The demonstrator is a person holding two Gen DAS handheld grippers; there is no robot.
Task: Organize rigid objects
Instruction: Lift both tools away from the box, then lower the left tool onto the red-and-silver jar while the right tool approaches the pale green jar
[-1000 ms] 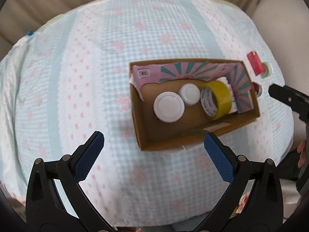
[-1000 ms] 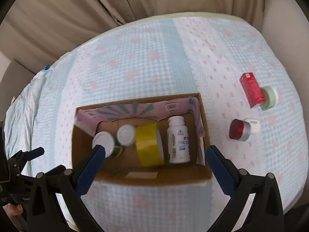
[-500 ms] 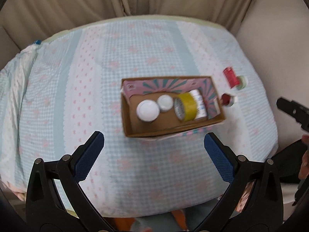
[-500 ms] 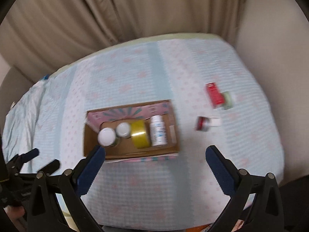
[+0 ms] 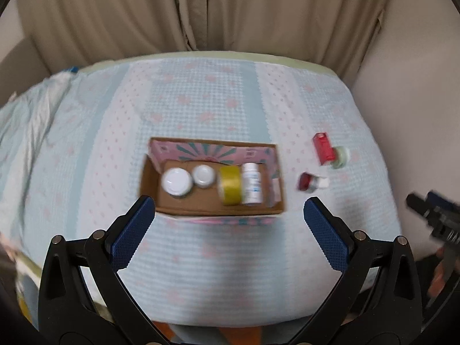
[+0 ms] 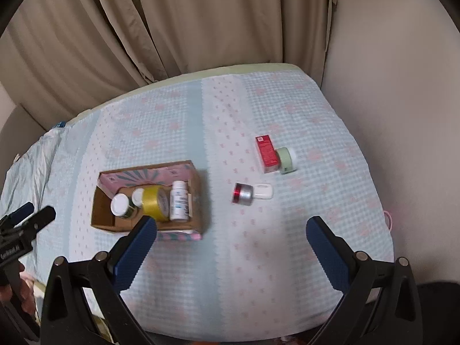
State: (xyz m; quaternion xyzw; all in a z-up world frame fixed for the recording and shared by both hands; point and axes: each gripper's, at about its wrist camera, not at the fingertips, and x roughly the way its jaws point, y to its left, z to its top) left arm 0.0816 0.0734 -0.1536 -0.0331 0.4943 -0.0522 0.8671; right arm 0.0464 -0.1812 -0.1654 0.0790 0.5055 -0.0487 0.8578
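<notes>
While cardboard box point(image 5: 212, 210) holds round jars point(image 5: 176, 182), glossy tape point(image 5: 230, 185)

One cardboard box point(image 5: 161, 201) on the table. Inside it, four items: two white-lidded jars, larger point(image 5: 176, 181) and smaller point(image 5: 203, 174); one roll of yellow tape point(image 5: 230, 185); one white bottle point(image 5: 252, 183).

Loose on the cloth, four more: one red carton point(image 6: 266, 153), one pale green jar point(image 6: 285, 159) touching it, one red-and-silver jar point(image 6: 243, 194), one small white object point(image 6: 263, 191) beside that.

Grippers: two, the left point(image 5: 228, 231) and the right point(image 6: 231, 245).
</notes>
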